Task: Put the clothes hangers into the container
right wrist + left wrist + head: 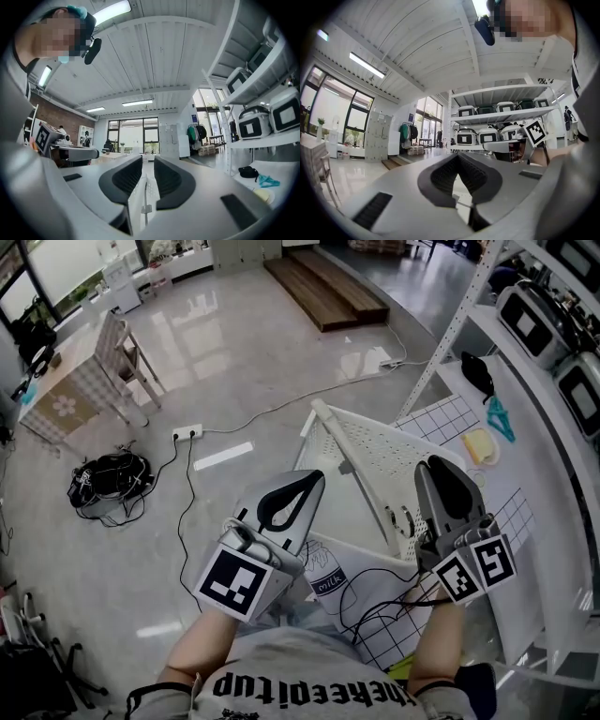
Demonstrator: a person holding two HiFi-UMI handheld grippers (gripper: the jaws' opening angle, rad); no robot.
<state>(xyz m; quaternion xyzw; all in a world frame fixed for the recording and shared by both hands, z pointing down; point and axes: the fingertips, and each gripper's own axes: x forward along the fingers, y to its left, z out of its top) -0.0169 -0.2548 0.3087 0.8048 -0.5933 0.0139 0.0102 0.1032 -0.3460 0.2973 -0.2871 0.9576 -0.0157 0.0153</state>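
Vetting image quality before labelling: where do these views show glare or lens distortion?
Head view: window glare on the glossy floor, wide-angle bowing. Left gripper view: fisheye circle, black corners, bright light strip. Right gripper view: same fisheye, ceiling lamp blown out.

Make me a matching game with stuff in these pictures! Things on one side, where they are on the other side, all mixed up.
Things
1. white basket
2. teal item
3. wooden platform
4. black cable bundle

Places
A. on the shelf at the right
B. on the floor, far left
C. between the left hand-held gripper and the right hand-held gripper
D. far away, at the top of the head view

Pairs: 1-C, 2-A, 3-D, 4-B
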